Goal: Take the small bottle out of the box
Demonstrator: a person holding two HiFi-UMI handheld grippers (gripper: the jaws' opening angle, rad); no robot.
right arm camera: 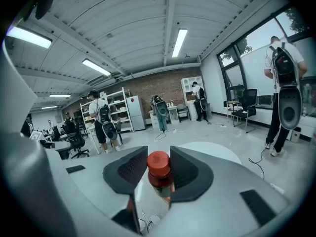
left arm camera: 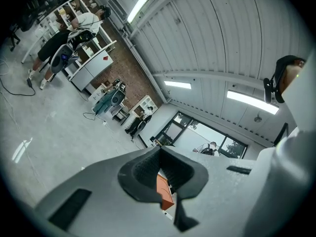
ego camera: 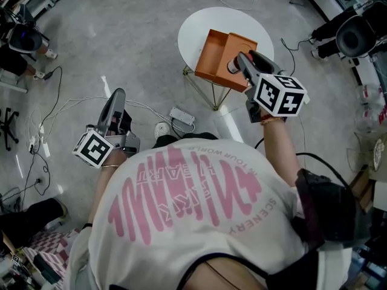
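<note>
A small bottle (right arm camera: 160,174) with a red cap sits between the pads of my right gripper (right arm camera: 159,173), which is shut on it. In the head view that gripper (ego camera: 240,64) holds the bottle (ego camera: 233,66) over the open orange box (ego camera: 213,58), which stands on a round white table (ego camera: 195,30). I cannot tell whether the bottle is clear of the box. My left gripper (ego camera: 115,103) hangs low at the left, away from the table, its jaws together and holding nothing. In the left gripper view, the orange box (left arm camera: 165,191) shows through the slit below the gripper's (left arm camera: 160,154) tips.
The table stands on thin wire legs (ego camera: 208,92). A power strip (ego camera: 181,116) and loose cables (ego camera: 66,104) lie on the grey floor. Several people (right arm camera: 100,120) with backpacks stand among shelves and desks across the room.
</note>
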